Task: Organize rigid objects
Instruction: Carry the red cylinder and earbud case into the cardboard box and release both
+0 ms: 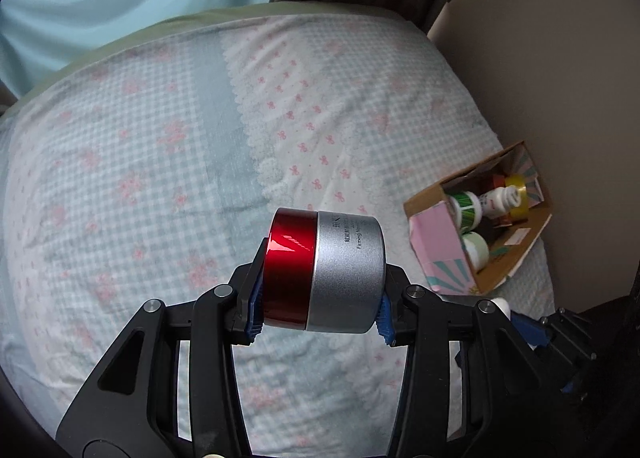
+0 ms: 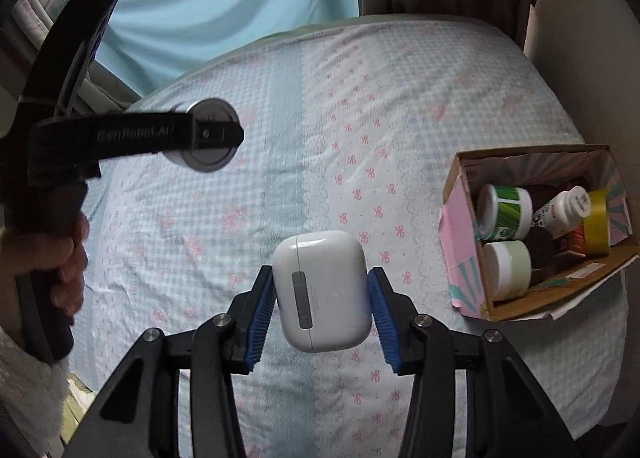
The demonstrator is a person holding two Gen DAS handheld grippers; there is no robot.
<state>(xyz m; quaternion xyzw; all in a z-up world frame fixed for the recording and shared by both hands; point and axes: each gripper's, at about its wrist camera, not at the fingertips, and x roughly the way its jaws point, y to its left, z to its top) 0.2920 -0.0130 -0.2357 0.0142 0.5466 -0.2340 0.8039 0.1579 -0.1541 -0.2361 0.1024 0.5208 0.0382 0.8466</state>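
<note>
The left gripper [image 1: 320, 306] is clamped on a cream jar [image 1: 326, 272] with a red lid and silver body, held on its side above the bedspread [image 1: 140, 138]. The right gripper [image 2: 323, 308] is clamped on a white earbud case [image 2: 323, 290], also above the bedspread. Farther off to the right, a cardboard box [image 2: 520, 308] on the bed holds a green-labelled jar [image 2: 506, 212], a pale green jar [image 2: 508, 268], a white bottle [image 2: 566, 212] and a yellow tape roll [image 2: 598, 228].
</note>
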